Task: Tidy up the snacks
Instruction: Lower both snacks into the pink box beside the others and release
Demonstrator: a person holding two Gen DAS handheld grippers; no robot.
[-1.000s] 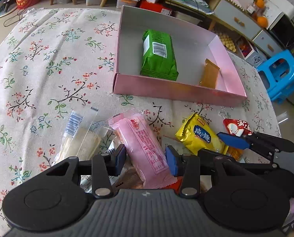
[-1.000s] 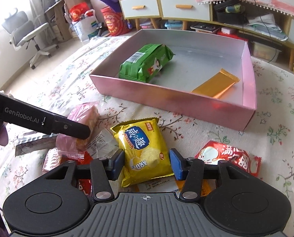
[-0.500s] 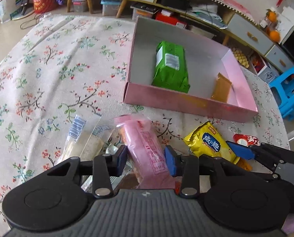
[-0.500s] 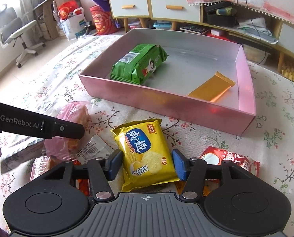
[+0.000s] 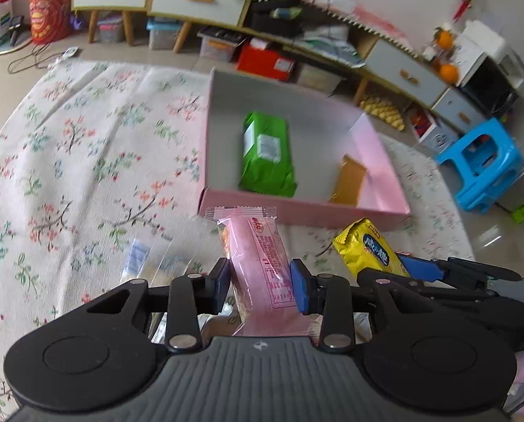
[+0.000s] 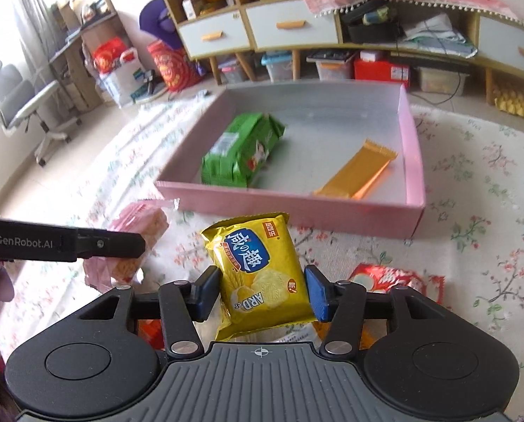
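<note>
I have the left tool [image 5: 260, 286] clamped on the pink pack [image 5: 262, 267] and the right tool [image 6: 260, 293] clamped on the yellow bag [image 6: 258, 270], both just short of the box [image 6: 297, 207]. A green pack [image 6: 240, 154] and gold bar [image 6: 356, 172] lie inside; a red pack [image 6: 395, 277] waits on the table [image 5: 68, 161].

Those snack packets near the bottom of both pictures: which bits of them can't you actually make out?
- Left wrist view: the pink wafer pack's lower end runs behind the left tool.
- Left wrist view: clear packets are motion-blurred; contents unreadable.
- Right wrist view: the red packet is partly behind the right tool, which grips the yellow chip bag.
- Right wrist view: orange wrappers under that bag are mostly hidden.
</note>
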